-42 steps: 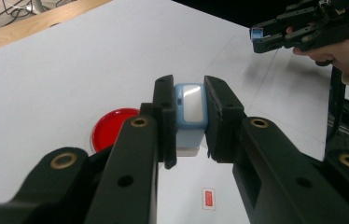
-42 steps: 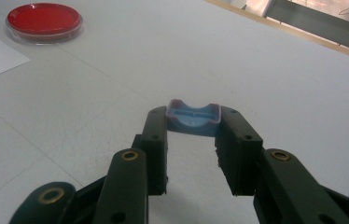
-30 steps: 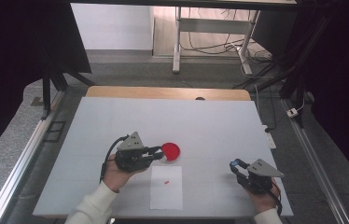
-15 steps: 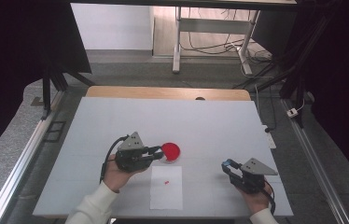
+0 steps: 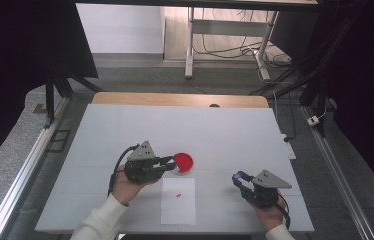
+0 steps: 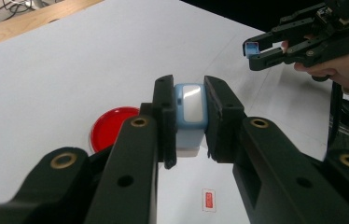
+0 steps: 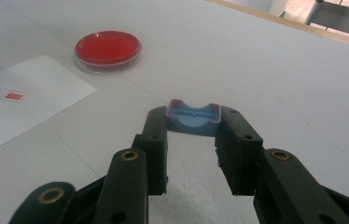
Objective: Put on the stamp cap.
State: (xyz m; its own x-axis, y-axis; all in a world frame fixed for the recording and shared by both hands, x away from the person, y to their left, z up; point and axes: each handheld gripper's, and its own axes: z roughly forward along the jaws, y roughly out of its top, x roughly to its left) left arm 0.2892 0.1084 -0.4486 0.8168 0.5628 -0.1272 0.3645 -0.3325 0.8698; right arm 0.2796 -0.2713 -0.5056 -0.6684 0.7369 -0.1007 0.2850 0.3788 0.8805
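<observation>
left gripper (image 6: 189,123): clamped on blue-white bottle (image 6: 190,116), red dish (image 6: 112,127) just beyond your fingertips | right gripper (image 7: 192,133): pinching blue cap (image 7: 193,119), you've slid it inward since a sec ago | looks like recapping's next

Red dish (image 5: 183,162); white sheet (image 5: 178,200) — red mark (image 5: 178,195); blue cap (image 7: 193,119).

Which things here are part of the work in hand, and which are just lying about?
In use:
- pale blue and white block, clamped in the left gripper
- small blue cap, pinched in the right gripper

Probably lying about, untouched:
- red dish
- white sheet with its red mark
- table
</observation>
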